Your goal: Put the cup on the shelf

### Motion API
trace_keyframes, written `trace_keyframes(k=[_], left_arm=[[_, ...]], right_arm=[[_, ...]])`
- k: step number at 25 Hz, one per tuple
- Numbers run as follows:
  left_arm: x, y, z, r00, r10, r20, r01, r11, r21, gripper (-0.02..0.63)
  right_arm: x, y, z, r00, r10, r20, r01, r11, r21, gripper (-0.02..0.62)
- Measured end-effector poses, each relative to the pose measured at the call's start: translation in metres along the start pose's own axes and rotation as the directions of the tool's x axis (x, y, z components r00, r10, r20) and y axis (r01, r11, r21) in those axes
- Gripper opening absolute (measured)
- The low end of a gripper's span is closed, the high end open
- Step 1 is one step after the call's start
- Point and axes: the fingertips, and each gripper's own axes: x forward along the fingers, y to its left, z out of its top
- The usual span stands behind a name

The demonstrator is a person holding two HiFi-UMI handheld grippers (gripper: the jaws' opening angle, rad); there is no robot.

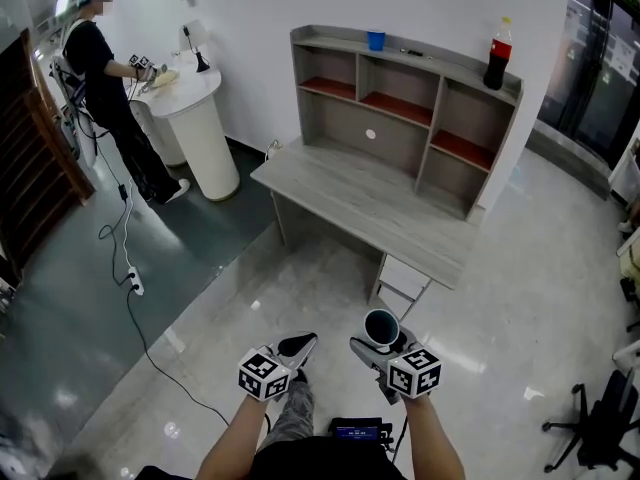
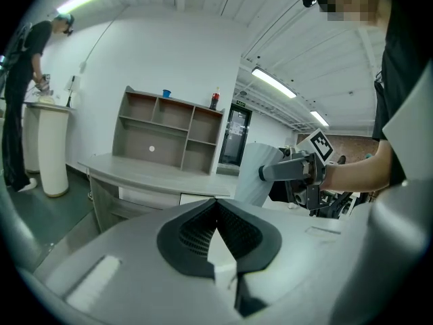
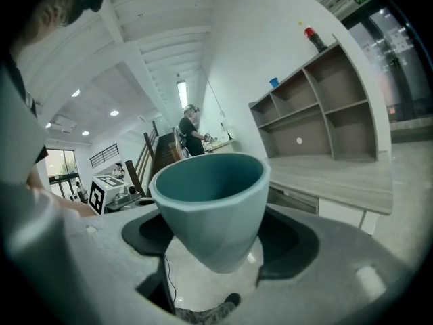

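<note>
A grey-teal cup (image 1: 381, 325) sits upright between the jaws of my right gripper (image 1: 382, 344), which is shut on it; in the right gripper view the cup (image 3: 213, 208) fills the middle, pads pressed on both sides. My left gripper (image 1: 299, 347) is beside it, shut with nothing in it, its pads (image 2: 218, 232) meeting. From the left gripper view the cup (image 2: 260, 175) shows to the right. The grey shelf unit (image 1: 400, 98) stands on a desk (image 1: 350, 203) ahead across the floor, well away from both grippers.
On the shelf's top stand a small blue cup (image 1: 375, 40) and a cola bottle (image 1: 498, 53). A person (image 1: 105, 78) works at a white round counter (image 1: 200, 118) at the left. A cable (image 1: 130, 278) crosses the floor. An office chair (image 1: 600, 428) stands at the lower right.
</note>
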Motion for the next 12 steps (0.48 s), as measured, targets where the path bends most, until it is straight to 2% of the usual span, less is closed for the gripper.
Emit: trace_keyframes(k=[12], left_arm=[[0.038,0.076,0.030,0.999,-0.044,0.021,0.045,0.999,-0.007,0.002]], right_arm=[[0.067,-0.028,0.038,0.999,-0.033,-0.035,0.032,0.999,-0.026,0.368]])
